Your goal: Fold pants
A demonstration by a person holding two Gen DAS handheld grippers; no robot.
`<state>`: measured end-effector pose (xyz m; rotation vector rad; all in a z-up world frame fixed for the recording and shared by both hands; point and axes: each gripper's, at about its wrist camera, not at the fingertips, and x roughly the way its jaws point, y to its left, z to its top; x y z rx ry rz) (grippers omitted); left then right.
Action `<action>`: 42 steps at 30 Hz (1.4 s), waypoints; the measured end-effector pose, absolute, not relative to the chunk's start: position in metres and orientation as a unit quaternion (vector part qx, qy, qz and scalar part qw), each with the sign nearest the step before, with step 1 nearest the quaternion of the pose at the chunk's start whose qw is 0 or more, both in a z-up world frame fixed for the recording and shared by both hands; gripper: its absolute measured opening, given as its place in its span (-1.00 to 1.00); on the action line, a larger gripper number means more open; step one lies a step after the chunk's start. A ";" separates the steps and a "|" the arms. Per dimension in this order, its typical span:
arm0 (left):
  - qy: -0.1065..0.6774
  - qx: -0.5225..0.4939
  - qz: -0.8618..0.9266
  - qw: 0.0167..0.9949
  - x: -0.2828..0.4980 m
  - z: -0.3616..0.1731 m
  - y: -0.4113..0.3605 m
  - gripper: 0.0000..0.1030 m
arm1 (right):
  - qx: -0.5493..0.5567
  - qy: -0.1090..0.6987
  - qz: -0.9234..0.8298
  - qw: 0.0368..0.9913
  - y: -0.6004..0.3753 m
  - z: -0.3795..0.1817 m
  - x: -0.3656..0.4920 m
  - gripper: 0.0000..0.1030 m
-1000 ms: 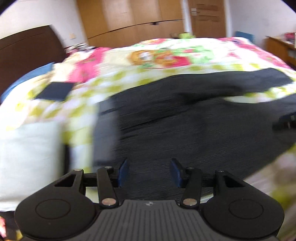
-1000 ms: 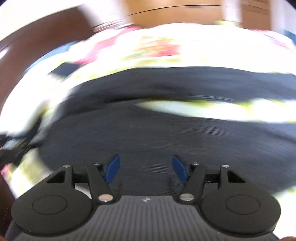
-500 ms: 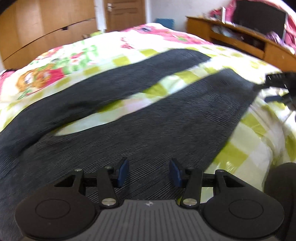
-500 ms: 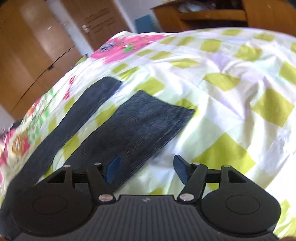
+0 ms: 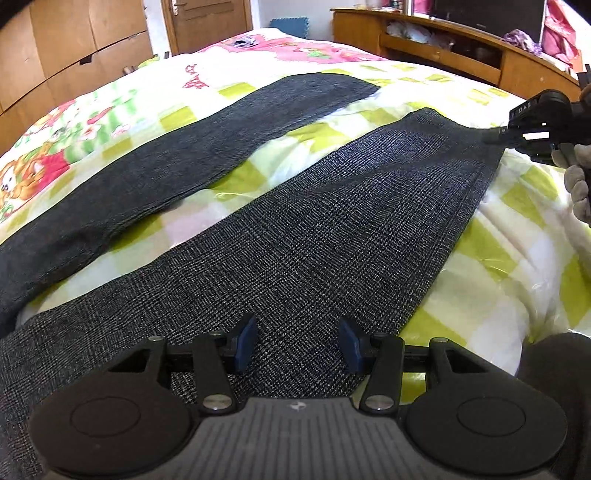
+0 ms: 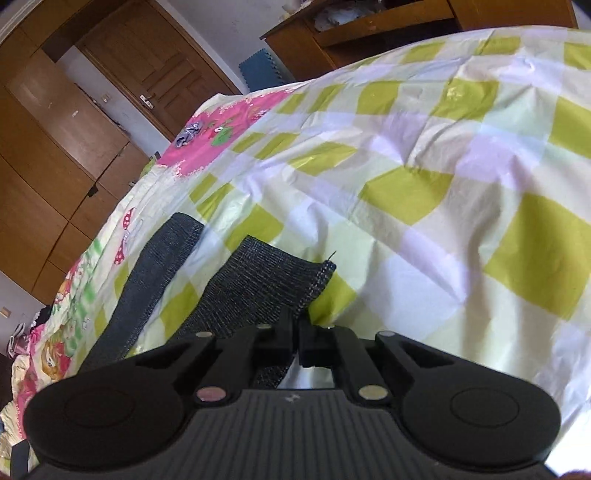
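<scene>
Bedroom, bed with a checked green, white and pink cover, pants laid flat on it with the legs spread in a V.

Left view, near to far: left claw at the bottom centre, blue pads apart, released, hovering over the nearer leg; whether the pads touch the cloth I can't tell. That leg runs from the lower left up to the right edge. Right claw at the upper right, clenched on the hem corner of that leg, with a gloved hand behind it. Second leg lies across the upper left, apart from the first, with cover showing between them. Beyond the bed: wardrobe at the upper left, door at the top centre, wooden shelf unit at the upper right.

Right view: right claw at the bottom centre, fingers shut together with the hem edge pinched between them. Pants extend to the lower left, second leg alongside. Bare cover fills the right half. Door and wardrobe at the upper left.
</scene>
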<state>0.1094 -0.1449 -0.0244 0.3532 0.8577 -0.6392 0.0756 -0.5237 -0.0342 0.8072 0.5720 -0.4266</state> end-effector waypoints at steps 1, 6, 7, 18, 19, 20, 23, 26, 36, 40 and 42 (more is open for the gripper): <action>0.406 0.168 -0.304 0.845 0.109 -0.026 -0.146 0.19 | 0.385 0.282 -0.207 0.854 -0.525 -0.039 0.075 -0.92; 0.409 0.153 -0.302 0.847 0.110 -0.025 -0.135 0.20 | 0.341 0.303 -0.227 0.860 -0.512 -0.027 0.072 -0.81; 0.408 0.152 -0.298 0.849 0.110 -0.024 -0.129 0.20 | 0.330 0.303 -0.232 0.863 -0.509 -0.022 0.070 -0.80; 0.353 0.148 -0.198 0.902 0.103 0.019 0.009 0.21 | 0.119 0.325 -0.169 0.923 -0.405 0.048 0.094 -0.50; 0.350 0.149 -0.185 0.906 0.106 0.022 0.025 0.21 | 0.098 0.329 -0.135 0.930 -0.384 0.053 0.104 -0.43; 0.346 0.151 -0.169 0.911 0.109 0.025 0.042 0.22 | 0.080 0.333 -0.102 0.934 -0.363 0.056 0.116 -0.43; 0.335 0.161 -0.121 0.920 0.122 0.031 0.091 0.23 | 0.037 0.348 0.003 0.937 -0.296 0.059 0.163 -0.43; 0.332 0.172 -0.081 0.924 0.146 0.033 0.136 0.23 | -0.019 0.370 0.095 0.924 -0.231 0.055 0.216 -0.38; 0.380 0.146 -0.051 0.912 0.268 0.030 0.254 0.31 | -0.204 0.424 0.262 0.843 -0.081 0.017 0.379 -0.18; 0.427 0.145 -0.077 0.889 0.304 0.016 0.274 0.31 | -0.242 0.439 0.296 0.813 -0.059 0.003 0.413 -0.01; 0.453 0.143 -0.097 0.874 0.313 0.007 0.277 0.31 | -0.261 0.453 0.307 0.795 -0.052 -0.006 0.426 0.07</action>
